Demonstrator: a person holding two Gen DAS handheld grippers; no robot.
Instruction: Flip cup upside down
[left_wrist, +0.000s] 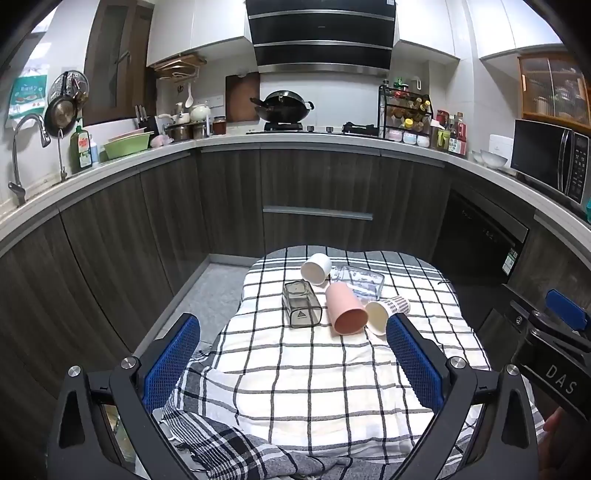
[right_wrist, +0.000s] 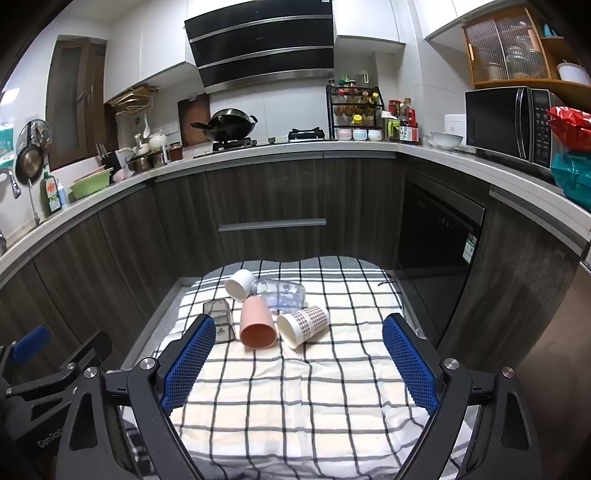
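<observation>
Several cups lie on their sides on a checked cloth (left_wrist: 303, 380): a pink cup (left_wrist: 345, 309) (right_wrist: 256, 323), a patterned paper cup (left_wrist: 388, 314) (right_wrist: 304, 325), a white cup (left_wrist: 316, 268) (right_wrist: 240, 283), a smoky grey square cup (left_wrist: 301, 304) (right_wrist: 221, 319) and a clear plastic cup (left_wrist: 360, 280) (right_wrist: 282, 293). My left gripper (left_wrist: 293, 328) is open and empty, short of the cups. My right gripper (right_wrist: 299, 328) is open and empty, also short of them. The right gripper's body shows at the edge of the left wrist view (left_wrist: 554, 350).
The cloth covers a small table (right_wrist: 295, 406) in a U-shaped kitchen. Dark cabinets (left_wrist: 317, 192) and a counter with a wok (left_wrist: 282, 105), a spice rack (left_wrist: 404, 114) and a microwave (left_wrist: 550, 158) stand behind. Floor (left_wrist: 214, 291) lies left of the table.
</observation>
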